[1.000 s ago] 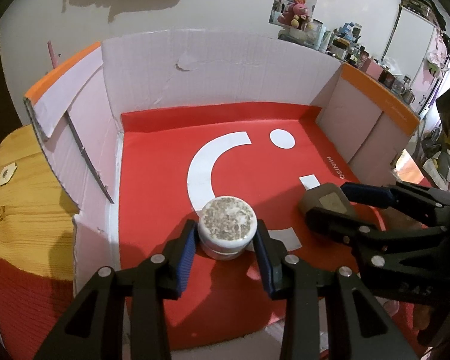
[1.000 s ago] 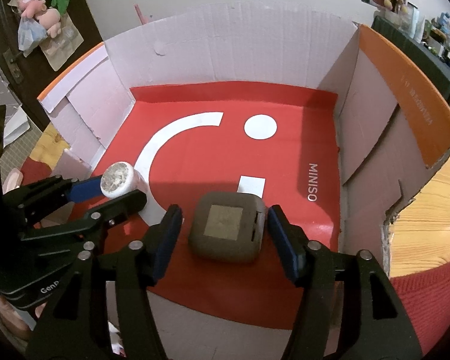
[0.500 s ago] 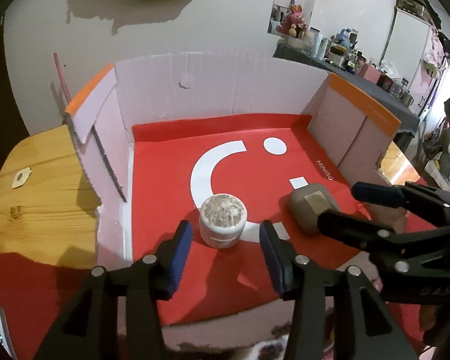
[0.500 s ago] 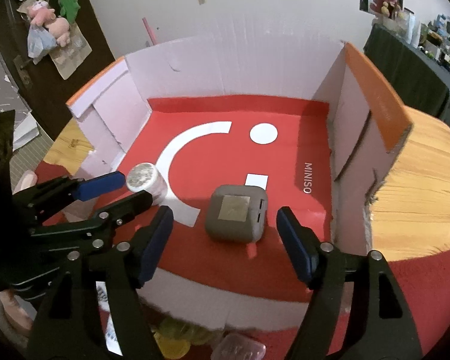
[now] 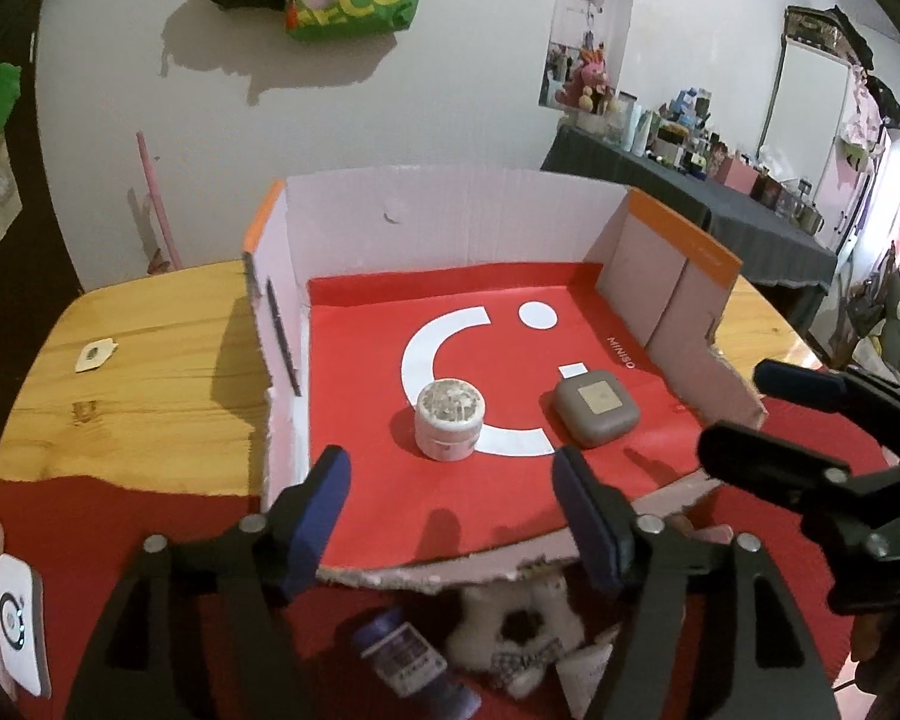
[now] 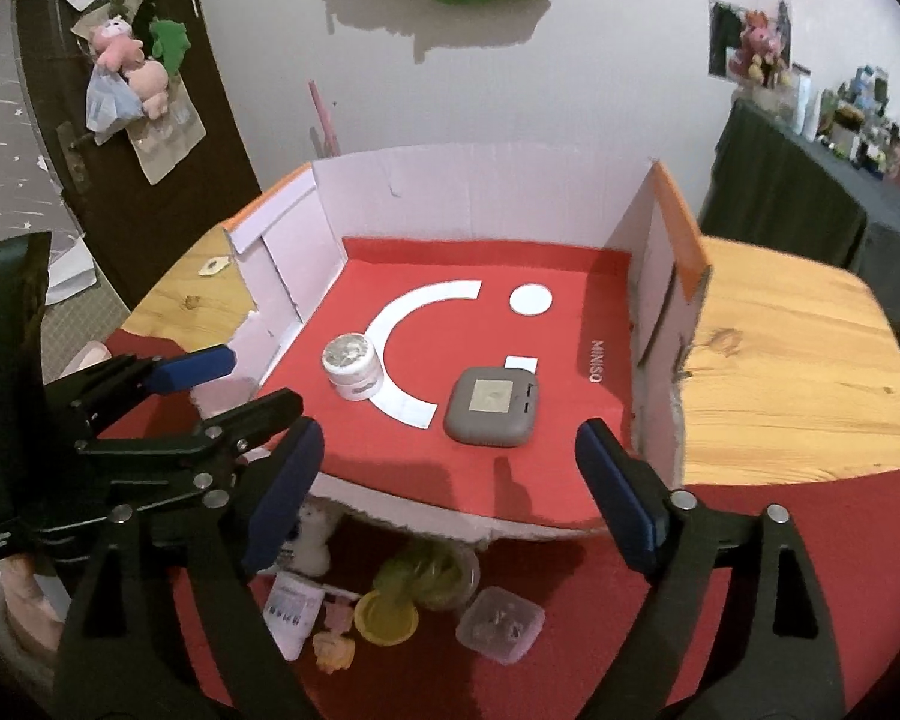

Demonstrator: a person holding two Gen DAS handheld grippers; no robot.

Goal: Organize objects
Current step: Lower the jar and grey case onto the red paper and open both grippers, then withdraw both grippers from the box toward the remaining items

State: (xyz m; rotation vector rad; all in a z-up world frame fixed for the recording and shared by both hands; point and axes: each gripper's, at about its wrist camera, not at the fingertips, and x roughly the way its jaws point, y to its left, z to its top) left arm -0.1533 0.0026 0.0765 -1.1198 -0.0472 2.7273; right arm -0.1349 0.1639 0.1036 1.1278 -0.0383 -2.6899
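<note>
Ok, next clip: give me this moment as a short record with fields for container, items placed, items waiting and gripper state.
container: cardboard box with red liner, front side open
items placed: white round jar and grey square case, apart on the liner
items waiting: small things on the red cloth before the box, among them a clear plastic box
left gripper: open, empty, fingers just opening
right gripper: open, empty, fingers just opening

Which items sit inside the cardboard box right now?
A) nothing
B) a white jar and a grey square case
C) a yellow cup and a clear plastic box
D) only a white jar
B: the white jar and grey square case both rest on the red floor of the cardboard box, apart from each other.
</note>
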